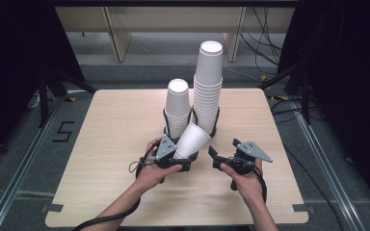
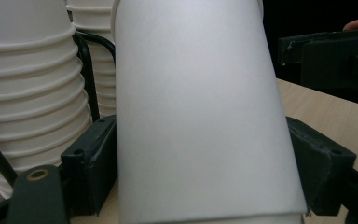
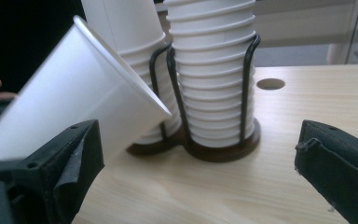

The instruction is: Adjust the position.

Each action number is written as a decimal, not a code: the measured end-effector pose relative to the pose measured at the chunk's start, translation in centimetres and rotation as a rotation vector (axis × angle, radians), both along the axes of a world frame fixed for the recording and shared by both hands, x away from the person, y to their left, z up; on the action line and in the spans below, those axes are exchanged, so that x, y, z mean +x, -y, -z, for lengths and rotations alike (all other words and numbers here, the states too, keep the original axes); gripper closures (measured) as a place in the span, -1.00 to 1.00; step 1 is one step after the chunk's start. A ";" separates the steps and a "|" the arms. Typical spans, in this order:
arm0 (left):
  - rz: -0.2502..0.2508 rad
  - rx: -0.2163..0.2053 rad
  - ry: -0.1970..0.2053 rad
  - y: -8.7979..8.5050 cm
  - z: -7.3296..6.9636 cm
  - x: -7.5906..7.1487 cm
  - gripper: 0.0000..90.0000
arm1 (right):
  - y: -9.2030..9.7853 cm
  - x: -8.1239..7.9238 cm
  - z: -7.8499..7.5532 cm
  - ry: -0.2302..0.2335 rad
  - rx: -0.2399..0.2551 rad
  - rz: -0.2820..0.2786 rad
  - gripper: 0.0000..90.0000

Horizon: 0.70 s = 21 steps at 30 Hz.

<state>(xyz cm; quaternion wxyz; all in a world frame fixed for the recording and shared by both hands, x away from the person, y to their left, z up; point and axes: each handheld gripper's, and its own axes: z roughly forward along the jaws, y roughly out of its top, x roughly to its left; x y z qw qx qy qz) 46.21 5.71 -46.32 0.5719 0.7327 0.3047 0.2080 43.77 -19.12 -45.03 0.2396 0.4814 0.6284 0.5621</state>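
Note:
My left gripper [image 1: 177, 159] is shut on a single white paper cup [image 1: 191, 140], gripping it near its base. The cup is tilted, its mouth pointing toward two stacks of white cups in black wire holders: a shorter stack [image 1: 178, 108] and a taller stack [image 1: 208, 82]. In the left gripper view the cup [image 2: 200, 116] sits between the two black pads [image 2: 91, 163], with the stack [image 2: 28, 93] to its left. My right gripper [image 1: 223, 150] stands open just right of the cup, nothing between its fingers. The right gripper view shows its gripper [image 3: 205, 186] open, the tilted cup [image 3: 74, 102] at left and the taller stack [image 3: 214, 79] ahead.
The wooden table [image 1: 115, 125] has bare room left and right of the holders. A round hole [image 3: 270, 84] is in the tabletop beyond the stacks. Dark stands and cables lie on the floor around the table.

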 end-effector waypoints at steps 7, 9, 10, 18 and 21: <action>-0.006 0.007 -0.002 0.3 0.1 0.2 -0.57 | 0.0 0.1 -0.2 -0.026 0.093 -0.005 -0.97; -0.007 0.007 -0.003 0.4 0.1 0.3 -0.57 | 0.2 0.3 -0.2 -0.018 0.074 0.003 -0.97; -0.007 0.007 -0.003 0.4 0.1 0.3 -0.57 | 0.2 0.3 -0.2 -0.018 0.074 0.003 -0.97; -0.005 0.012 0.006 1.0 0.1 0.6 -0.57 | 0.4 0.4 -0.1 -0.050 0.163 -0.010 -0.97; -0.004 0.013 0.008 1.4 0.1 0.8 -0.57 | 0.4 0.6 0.0 -0.061 0.211 -0.008 -0.98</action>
